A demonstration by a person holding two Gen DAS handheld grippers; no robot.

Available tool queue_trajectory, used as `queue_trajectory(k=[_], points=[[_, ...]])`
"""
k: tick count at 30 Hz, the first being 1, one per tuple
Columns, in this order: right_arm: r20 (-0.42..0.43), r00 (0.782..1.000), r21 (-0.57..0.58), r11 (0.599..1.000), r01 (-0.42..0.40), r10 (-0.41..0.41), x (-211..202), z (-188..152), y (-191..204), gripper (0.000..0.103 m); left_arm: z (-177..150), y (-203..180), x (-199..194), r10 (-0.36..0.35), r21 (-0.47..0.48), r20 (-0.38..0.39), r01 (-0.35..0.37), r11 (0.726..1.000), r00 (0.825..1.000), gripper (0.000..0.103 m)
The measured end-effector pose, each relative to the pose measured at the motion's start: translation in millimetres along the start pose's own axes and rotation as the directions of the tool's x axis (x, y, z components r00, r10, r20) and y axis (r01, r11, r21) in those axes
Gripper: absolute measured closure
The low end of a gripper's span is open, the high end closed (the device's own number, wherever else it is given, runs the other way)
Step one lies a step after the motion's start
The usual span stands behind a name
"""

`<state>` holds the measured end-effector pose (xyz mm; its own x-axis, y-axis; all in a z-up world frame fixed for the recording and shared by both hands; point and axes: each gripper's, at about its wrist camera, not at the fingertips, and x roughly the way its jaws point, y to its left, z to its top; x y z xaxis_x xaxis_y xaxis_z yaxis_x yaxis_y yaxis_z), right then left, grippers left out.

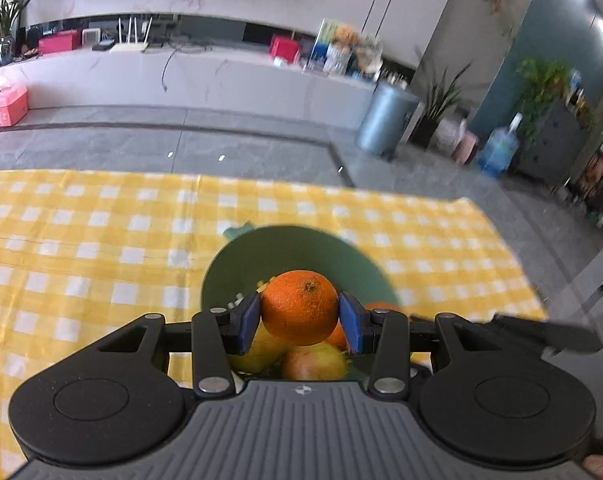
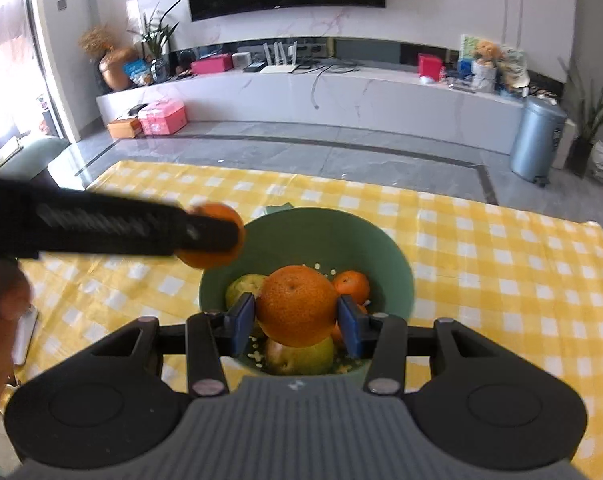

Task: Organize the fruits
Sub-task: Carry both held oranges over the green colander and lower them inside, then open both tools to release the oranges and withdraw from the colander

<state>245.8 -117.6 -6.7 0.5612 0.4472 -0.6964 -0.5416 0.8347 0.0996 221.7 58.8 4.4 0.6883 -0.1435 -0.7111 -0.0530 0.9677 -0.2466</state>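
Three oranges [image 2: 296, 306], two pears [image 2: 301, 354], one bowl [image 2: 385, 256]

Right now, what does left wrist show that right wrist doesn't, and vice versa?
Left wrist only: the left claw head-on, shut on its orange, and a water jug by the far wall.
Right wrist only: the right claw shut on a second orange, the left claw from the side, a small mandarin and pink boxes.
Both: green bowl of fruit, yellow checked cloth, grey bin.

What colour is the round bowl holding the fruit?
Green. The round green bowl shows best in the right wrist view.
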Motion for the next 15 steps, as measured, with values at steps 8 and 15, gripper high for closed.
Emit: queue_trajectory(k=[8,15], points=[[-0.055,0.998,0.002,1.000,-0.022,0.023,70.2,4.2,-16.1,0.061,-4.1,26.2,42.0,-0.018,-0.002,-0.028,0.018,1.000,0.999,0.055],[-0.082,0.997,-0.006,1.000,-0.004,0.003,105.8,4.7,-24.2,0.060,-4.8,29.8,61.3,-0.026,0.035,-0.011,0.027,0.999,1.000,0.055]])
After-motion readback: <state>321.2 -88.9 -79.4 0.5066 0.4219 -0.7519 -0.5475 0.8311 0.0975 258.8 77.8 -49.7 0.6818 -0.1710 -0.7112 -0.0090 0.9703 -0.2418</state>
